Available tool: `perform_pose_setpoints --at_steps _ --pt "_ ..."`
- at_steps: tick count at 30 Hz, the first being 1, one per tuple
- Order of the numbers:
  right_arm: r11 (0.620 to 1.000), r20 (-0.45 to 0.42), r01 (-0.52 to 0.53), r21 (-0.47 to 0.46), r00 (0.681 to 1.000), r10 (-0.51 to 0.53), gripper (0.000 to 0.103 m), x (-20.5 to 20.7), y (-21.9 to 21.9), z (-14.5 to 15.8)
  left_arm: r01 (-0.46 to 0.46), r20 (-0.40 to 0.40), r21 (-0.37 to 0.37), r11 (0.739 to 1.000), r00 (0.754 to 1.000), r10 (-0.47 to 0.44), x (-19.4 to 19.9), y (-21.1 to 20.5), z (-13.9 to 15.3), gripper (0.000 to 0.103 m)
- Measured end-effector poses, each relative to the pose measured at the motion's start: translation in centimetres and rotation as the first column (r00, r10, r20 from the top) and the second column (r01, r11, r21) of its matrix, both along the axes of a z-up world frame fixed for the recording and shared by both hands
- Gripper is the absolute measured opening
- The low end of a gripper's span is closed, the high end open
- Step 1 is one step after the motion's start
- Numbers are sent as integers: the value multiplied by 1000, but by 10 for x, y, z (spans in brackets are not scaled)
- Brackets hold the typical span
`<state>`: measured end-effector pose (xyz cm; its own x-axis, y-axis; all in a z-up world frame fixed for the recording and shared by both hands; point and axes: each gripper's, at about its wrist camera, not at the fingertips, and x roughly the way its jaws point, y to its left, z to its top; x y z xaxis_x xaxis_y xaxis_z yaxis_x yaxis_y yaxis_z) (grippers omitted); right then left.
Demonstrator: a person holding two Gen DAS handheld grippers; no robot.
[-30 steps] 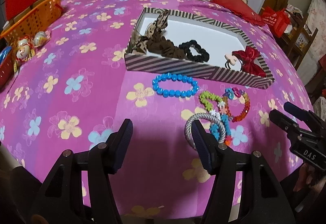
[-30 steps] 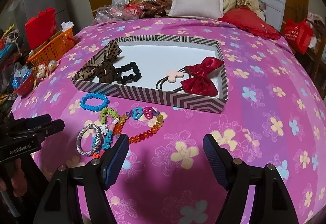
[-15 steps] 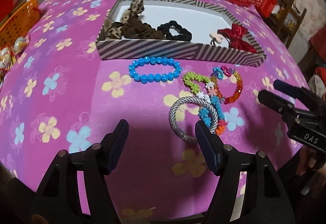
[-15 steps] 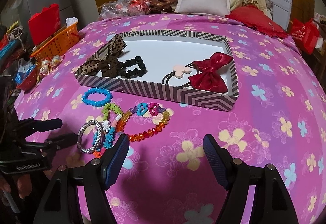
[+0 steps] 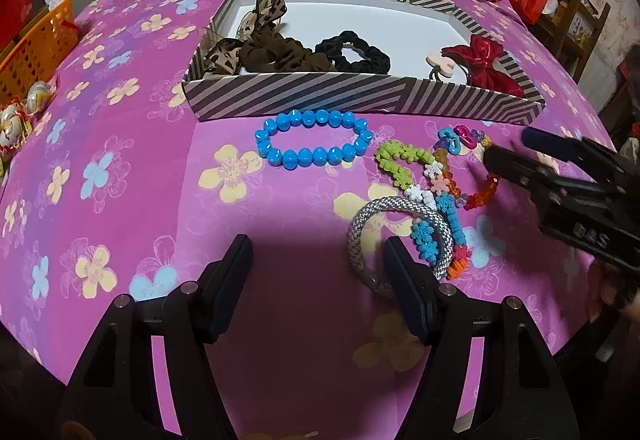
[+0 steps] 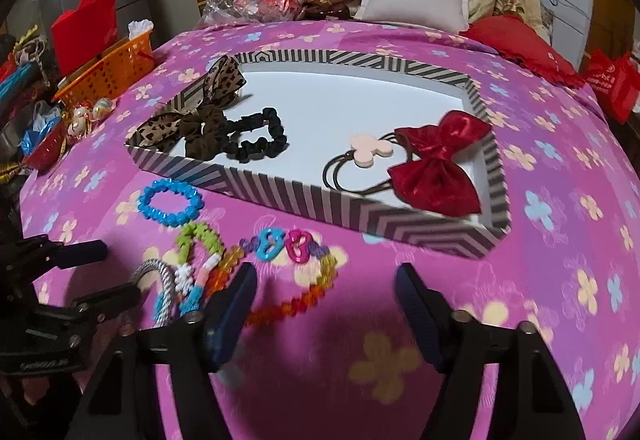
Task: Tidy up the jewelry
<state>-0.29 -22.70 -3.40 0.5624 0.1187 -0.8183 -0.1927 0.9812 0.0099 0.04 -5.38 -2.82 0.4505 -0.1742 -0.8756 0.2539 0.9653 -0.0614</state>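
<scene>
Left gripper (image 5: pixel 318 272) jaws wide, holding nothing, low over the pink floral cloth (image 5: pixel 120 160). Right gripper (image 6: pixel 322 298) likewise wide and unloaded. Blue bead bracelet (image 5: pixel 314 144) lay just before the striped box (image 5: pixel 360 96); grey woven bangle (image 5: pixel 394 236) and multicoloured bracelets (image 5: pixel 432 176) clustered beside it. Scrunchies and red bow (image 6: pixel 438 160) sat inside the box.

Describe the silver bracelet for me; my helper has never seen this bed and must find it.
On the pink flowered bedspread, look in front of the striped box. The silver bracelet lies at the near end of the bracelet cluster. It alone is a smooth grey-white woven ring, not beads.
</scene>
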Motion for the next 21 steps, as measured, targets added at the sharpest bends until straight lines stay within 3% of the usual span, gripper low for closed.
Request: perform_pose_setpoints --at_steps 9,15,17,21 --pt "997 5 -74 -38 997 74 60 16 8 -15 18 11 19 1000 1000 -18 3 -7 -1 68" --pt "988 12 -148 -35 989 149 28 16 13 -13 12 18 18 1000 1000 -12 6 -10 -2 68" --pt "988 7 -154 -31 988 154 10 15 14 -13 9 16 16 1000 1000 -10 7 -10 -2 68" --pt "989 7 -145 -28 989 145 9 5 11 -11 15 17 9 1000 1000 -15 5 -8 -1 68"
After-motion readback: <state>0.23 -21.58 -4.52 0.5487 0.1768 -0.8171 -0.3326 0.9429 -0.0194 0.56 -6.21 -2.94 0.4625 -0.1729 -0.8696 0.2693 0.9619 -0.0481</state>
